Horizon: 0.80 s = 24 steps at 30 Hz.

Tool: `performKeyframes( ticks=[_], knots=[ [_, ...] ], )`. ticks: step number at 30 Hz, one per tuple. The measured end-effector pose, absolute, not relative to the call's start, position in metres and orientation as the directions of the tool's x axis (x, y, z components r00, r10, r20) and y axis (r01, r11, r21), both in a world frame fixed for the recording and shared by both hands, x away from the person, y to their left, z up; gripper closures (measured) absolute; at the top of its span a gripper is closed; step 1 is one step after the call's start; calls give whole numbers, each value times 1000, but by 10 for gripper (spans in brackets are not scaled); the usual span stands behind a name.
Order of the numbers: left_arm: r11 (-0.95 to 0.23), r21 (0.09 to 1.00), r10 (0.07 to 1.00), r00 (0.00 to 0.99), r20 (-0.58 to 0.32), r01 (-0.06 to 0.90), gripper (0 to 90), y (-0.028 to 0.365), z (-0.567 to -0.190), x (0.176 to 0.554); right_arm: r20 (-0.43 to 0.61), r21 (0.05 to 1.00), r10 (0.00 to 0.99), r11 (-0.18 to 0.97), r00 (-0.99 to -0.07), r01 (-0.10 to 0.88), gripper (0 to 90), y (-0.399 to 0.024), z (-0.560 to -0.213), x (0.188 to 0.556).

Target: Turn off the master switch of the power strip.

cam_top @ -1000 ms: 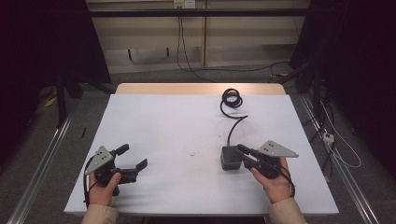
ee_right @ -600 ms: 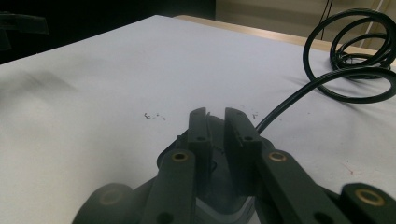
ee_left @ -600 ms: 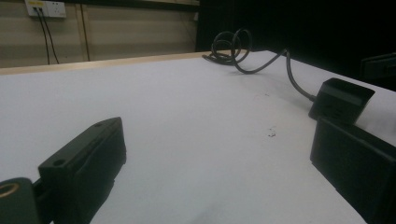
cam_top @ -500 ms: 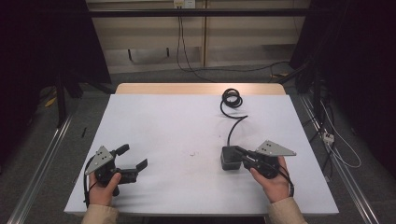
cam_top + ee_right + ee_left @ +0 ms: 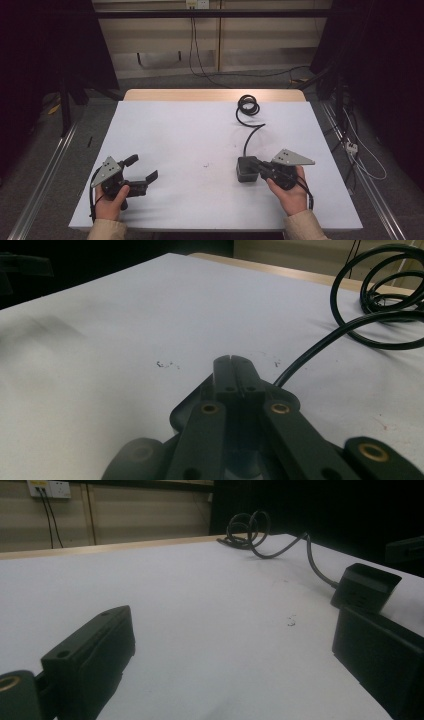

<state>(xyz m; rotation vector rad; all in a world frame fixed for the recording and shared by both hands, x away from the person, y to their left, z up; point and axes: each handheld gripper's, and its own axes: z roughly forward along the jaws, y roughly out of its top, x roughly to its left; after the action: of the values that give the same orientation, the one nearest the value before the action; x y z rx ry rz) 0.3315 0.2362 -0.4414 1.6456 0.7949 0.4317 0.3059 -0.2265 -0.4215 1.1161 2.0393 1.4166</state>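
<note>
High view: we see a white table (image 5: 200, 130) with a black power adapter (image 5: 245, 169) at its right front, and its black cable (image 5: 248, 110) running back to a coil near the far edge. The right gripper (image 5: 256, 167), held in the right hand (image 5: 290, 192), lies over the adapter, its tips on top of the block. The left gripper (image 5: 141, 168), in the left hand (image 5: 112, 202), rests at the left front, well apart from the adapter, jaws spread and nothing between them.

Left gripper view: we note its two black jaws standing wide at either side, bare table (image 5: 200, 605) between them. The adapter (image 5: 366, 586) sits beyond the right-hand jaw, cable (image 5: 280, 545) leading off to the coil.

Right gripper view: we record the right gripper (image 5: 234, 371) with jaws pressed together, only a hairline seam showing at the tips. The tips sit above the adapter (image 5: 190, 407), whose rounded edge shows on both sides; nothing is caught between them. The cable (image 5: 350, 335) leaves toward the coil. A small dark scuff (image 5: 167, 364) marks the table ahead.
</note>
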Motion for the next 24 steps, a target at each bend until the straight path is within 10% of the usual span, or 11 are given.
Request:
performKeyframes(
  ticks=[24],
  knots=[
    [-69, 962, 702, 698, -142, 265, 32, 236, -442, 332, 99, 888, 794, 202, -600, 414, 900, -223, -423, 308]
  ],
)
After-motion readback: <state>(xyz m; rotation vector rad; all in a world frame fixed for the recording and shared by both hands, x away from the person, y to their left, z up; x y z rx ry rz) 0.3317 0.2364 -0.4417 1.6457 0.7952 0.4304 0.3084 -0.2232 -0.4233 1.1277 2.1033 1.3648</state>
